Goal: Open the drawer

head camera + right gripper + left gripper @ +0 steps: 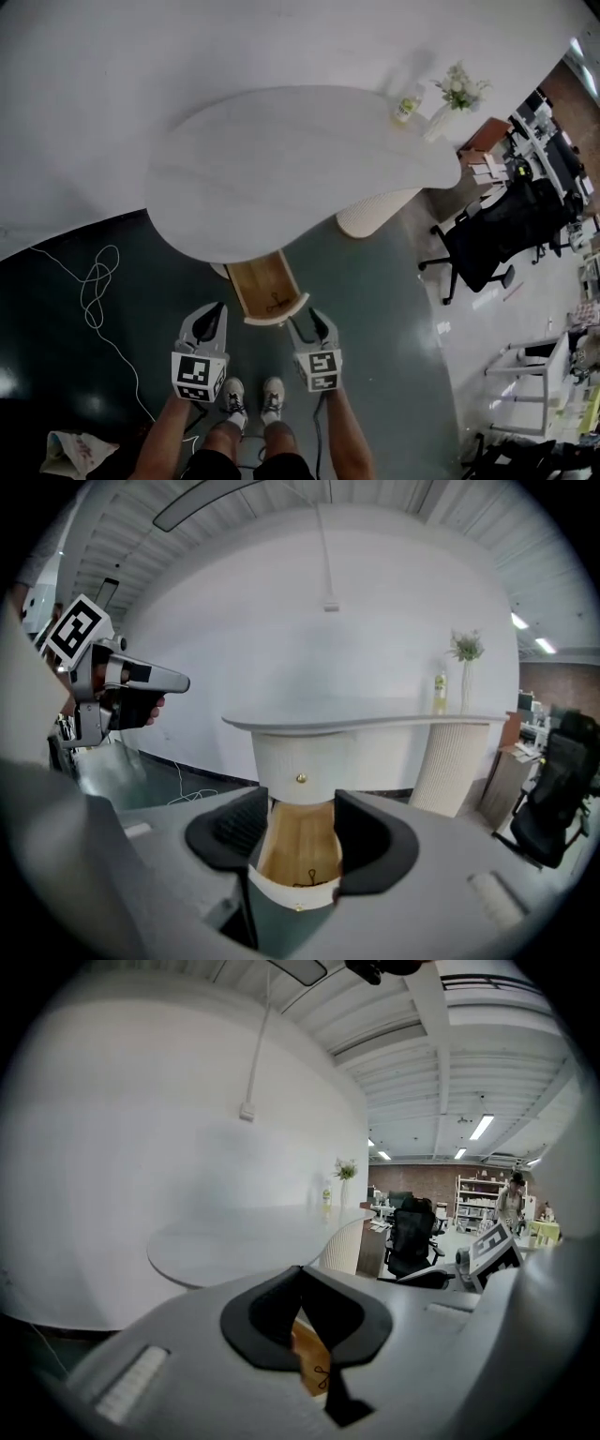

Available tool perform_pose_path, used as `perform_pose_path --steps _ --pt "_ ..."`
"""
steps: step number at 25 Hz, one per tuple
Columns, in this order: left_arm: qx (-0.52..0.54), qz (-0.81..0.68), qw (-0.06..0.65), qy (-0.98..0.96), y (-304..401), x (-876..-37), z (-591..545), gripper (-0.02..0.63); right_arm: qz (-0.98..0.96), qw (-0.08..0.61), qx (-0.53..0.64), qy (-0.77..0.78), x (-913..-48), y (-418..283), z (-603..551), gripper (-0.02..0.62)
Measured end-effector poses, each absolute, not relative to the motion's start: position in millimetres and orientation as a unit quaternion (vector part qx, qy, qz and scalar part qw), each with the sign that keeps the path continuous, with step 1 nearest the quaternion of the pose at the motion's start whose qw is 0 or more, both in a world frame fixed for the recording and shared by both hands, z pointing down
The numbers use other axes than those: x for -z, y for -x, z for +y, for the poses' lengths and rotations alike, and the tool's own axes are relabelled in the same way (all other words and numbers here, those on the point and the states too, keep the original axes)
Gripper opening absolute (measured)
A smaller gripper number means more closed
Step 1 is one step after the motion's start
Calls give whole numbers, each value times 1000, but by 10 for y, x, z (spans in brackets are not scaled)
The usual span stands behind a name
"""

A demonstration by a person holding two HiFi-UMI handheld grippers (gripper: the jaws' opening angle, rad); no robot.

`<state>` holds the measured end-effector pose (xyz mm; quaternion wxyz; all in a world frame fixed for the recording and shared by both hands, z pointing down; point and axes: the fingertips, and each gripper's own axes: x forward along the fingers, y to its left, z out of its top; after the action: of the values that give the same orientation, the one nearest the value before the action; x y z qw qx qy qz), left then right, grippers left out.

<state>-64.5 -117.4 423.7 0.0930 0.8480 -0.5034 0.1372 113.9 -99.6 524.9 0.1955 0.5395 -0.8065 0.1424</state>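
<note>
The drawer (265,284) stands pulled out from under the white table (281,159), its wooden inside showing, with a small black loop (275,302) lying near its white front. My left gripper (208,323) hovers just left of the drawer front, its tips together and holding nothing. My right gripper (314,328) hangs just right of the front, open. In the right gripper view the drawer (298,850) shows between the spread jaws of that gripper (298,827), which touch nothing. In the left gripper view my left gripper (300,1279) shows a sliver of drawer (309,1368) below its tips.
A bottle (406,106) and a vase of flowers (457,89) stand at the table's far right end. A black office chair (487,234) is on the right. A white cable (94,281) loops on the dark floor to the left. The person's feet (253,394) stand below the drawer.
</note>
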Motion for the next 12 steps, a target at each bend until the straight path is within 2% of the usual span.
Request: perform_pose_path --steps 12 --pt "-116 -517 63 -845 874 -2988 -1276 9 -806 161 -97 -561 -3696 -1009 -1153 213"
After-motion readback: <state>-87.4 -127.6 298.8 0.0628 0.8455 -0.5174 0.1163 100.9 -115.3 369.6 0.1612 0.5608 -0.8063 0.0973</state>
